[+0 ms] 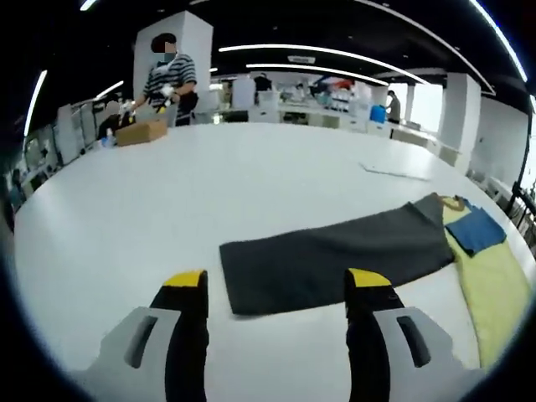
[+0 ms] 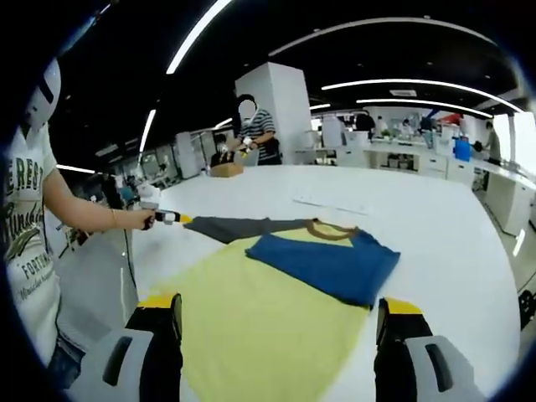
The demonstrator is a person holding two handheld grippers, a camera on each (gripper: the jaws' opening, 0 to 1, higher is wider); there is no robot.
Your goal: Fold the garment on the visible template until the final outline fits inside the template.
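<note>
A yellow shirt [image 2: 268,327] lies flat on the white table [image 1: 167,209], with a brown collar [image 2: 332,229]. Its blue sleeve [image 2: 328,265] is folded in over the body. Its dark grey sleeve [image 1: 335,260] stretches straight out to the side. My left gripper [image 1: 276,280] is open, its yellow-tipped jaws just short of the grey sleeve's cuff end and holding nothing. In the right gripper view, the left gripper [image 2: 172,219] sits in a person's hand at the tip of the grey sleeve [image 2: 243,226]. My right gripper [image 2: 278,306] is open above the shirt's hem, apart from the cloth.
A thin pale sheet [image 1: 394,170] lies flat farther back on the table. A cardboard box [image 1: 141,131] stands at the far edge beside a person in a striped shirt [image 1: 170,79]. The person holding the grippers [image 2: 29,218] stands at the table's left edge.
</note>
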